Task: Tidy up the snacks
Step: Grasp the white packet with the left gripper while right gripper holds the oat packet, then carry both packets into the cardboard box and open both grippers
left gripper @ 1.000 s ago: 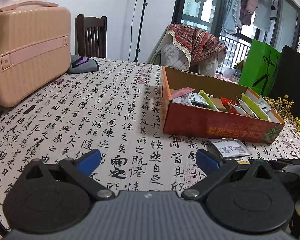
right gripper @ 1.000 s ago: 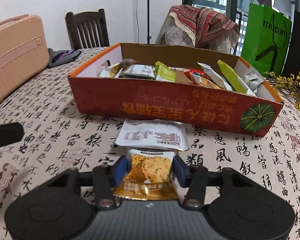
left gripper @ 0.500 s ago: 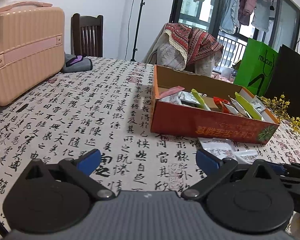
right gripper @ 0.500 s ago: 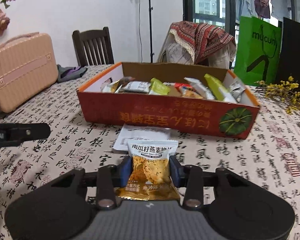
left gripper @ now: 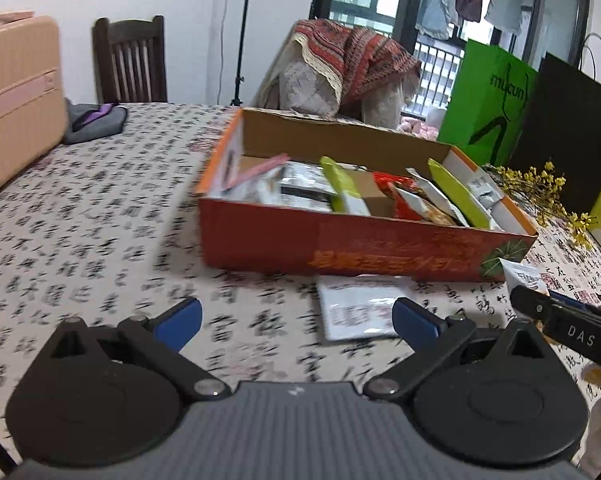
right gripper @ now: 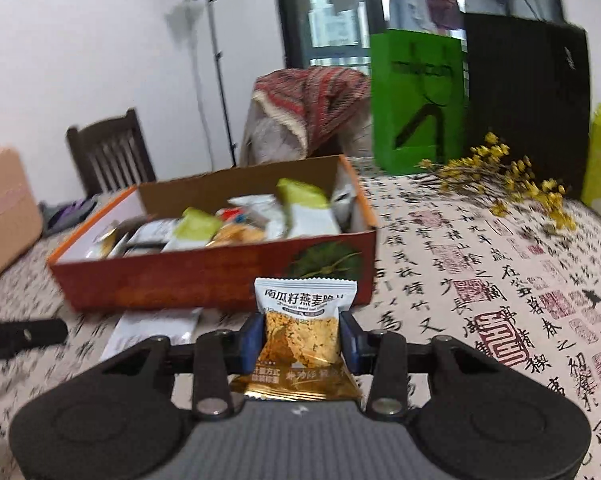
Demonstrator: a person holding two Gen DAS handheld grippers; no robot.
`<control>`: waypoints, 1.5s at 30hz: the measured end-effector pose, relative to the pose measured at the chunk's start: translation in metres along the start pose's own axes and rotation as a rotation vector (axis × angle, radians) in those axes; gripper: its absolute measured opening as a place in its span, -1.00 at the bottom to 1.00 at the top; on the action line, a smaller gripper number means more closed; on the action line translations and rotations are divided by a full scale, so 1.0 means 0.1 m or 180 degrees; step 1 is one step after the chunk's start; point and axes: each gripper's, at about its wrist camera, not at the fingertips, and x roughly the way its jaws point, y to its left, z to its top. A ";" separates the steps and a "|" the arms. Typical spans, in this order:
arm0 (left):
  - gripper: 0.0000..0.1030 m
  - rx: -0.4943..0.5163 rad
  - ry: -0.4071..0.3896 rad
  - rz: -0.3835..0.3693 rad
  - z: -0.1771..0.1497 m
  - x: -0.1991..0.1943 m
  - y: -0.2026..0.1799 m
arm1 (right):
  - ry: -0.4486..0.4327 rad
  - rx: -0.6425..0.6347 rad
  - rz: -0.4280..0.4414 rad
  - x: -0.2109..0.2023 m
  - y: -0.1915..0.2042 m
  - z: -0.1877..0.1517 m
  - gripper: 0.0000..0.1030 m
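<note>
An orange cardboard box [left gripper: 268,236] [right gripper: 172,276] with several snack packets stands on the calligraphy tablecloth. My right gripper [right gripper: 302,340] is shut on an orange-and-white snack packet [right gripper: 300,332], held above the table in front of the box's right end. My left gripper [left gripper: 296,322] is open and empty, low over the table in front of the box. A white snack packet [left gripper: 352,308] [right gripper: 156,328] lies flat on the cloth just in front of the box. The right gripper's finger shows at the right of the left wrist view [left gripper: 560,316].
A pink suitcase [left gripper: 16,92] stands at the left. A grey cloth [left gripper: 96,122] lies behind it near a wooden chair [left gripper: 130,60]. A green bag [right gripper: 416,100], a black bag [right gripper: 528,92] and yellow flowers [right gripper: 512,184] sit at the right.
My right gripper has lifted the orange snack packet off the table and swung right. My left gripper has moved right, closer to the box and white packet.
</note>
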 end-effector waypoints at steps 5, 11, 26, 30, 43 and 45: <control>1.00 -0.0022 0.0206 -0.0078 0.09 0.33 -0.25 | -0.0102 0.0057 -0.0071 0.05 -0.09 -0.06 -0.24; 1.00 0.0013 0.0311 0.0065 0.08 0.64 -0.48 | -0.0185 0.0115 -0.0097 0.00 -0.14 -0.09 -0.24; 0.45 0.0261 0.0280 0.0260 -0.02 0.75 -0.62 | -0.0197 0.0173 -0.0098 -0.01 -0.17 -0.10 -0.23; 0.31 0.0265 0.0267 0.0167 -0.02 0.71 -0.60 | -0.0184 0.0174 -0.0099 0.00 -0.17 -0.11 -0.23; 0.25 0.0365 -0.0011 -0.0108 0.02 0.22 -0.55 | -0.0196 0.0101 -0.0096 -0.01 -0.14 -0.12 -0.23; 0.25 0.0369 -0.0060 -0.0149 0.05 0.15 -0.53 | -0.0200 0.0071 -0.0090 -0.03 -0.11 -0.11 -0.23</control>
